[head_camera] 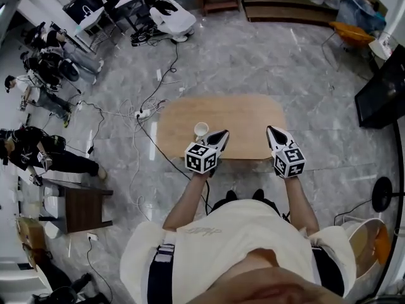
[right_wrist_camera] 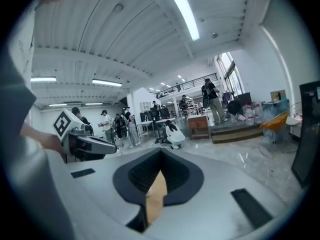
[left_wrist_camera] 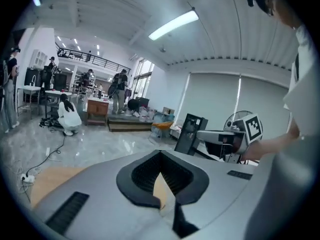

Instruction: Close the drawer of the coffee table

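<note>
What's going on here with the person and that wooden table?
A person stands at the near edge of a wooden coffee table, holding a gripper in each hand. The left gripper and the right gripper both hover over that edge with their jaws together, gripping nothing. A small white cup sits on the tabletop beside the left gripper. The drawer itself cannot be made out in these views.

Low light-wood bench [head_camera: 243,122] with rounded corners, standing level on grey marble floor [head_camera: 253,62], top seen from above, its drawer not distinguishable from here, only a dark shadowed strip under the near long edge
</note>
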`<action>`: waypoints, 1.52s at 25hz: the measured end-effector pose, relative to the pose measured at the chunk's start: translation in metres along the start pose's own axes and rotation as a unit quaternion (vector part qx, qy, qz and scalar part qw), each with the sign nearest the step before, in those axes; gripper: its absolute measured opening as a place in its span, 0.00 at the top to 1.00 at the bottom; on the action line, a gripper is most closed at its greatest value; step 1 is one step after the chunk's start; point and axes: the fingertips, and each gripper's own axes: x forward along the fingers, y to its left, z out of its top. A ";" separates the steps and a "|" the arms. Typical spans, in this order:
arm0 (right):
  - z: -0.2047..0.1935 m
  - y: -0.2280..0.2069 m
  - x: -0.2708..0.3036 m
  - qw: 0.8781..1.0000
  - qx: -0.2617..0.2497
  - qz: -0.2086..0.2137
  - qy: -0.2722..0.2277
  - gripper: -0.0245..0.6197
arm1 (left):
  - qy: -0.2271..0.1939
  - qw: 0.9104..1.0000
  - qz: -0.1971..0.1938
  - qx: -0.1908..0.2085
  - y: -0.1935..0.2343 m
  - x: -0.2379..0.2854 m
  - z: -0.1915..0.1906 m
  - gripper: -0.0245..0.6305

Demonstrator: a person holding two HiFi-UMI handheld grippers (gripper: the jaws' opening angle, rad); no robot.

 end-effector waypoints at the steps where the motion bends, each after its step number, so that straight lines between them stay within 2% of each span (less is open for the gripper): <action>1: 0.011 0.007 -0.002 1.000 -0.002 0.012 -0.005 0.97 | -0.010 1.000 -0.005 0.003 -0.003 -0.005 0.013 0.96; 4: 0.041 0.028 -0.010 0.999 -0.012 0.042 -0.023 0.97 | -0.034 0.999 -0.014 0.035 -0.013 -0.018 0.046 0.96; 9: 0.073 0.044 -0.038 0.997 -0.017 0.050 -0.057 0.97 | -0.061 0.995 -0.016 0.080 -0.034 -0.032 0.068 0.96; 15: 0.092 0.044 -0.050 0.996 -0.033 0.046 -0.072 0.97 | -0.093 0.992 0.014 0.088 -0.024 -0.038 0.096 0.96; 20: 0.107 0.069 -0.051 0.994 -0.052 0.042 -0.087 0.97 | -0.129 0.985 0.032 0.109 -0.017 -0.071 0.119 0.96; 26: 0.102 0.083 -0.057 0.994 -0.054 0.051 -0.082 0.97 | -0.131 0.982 0.047 0.129 -0.028 -0.090 0.110 0.96; 38: 0.092 0.101 -0.071 0.994 -0.032 0.036 -0.094 0.97 | -0.122 0.984 0.056 0.119 -0.024 -0.117 0.096 0.96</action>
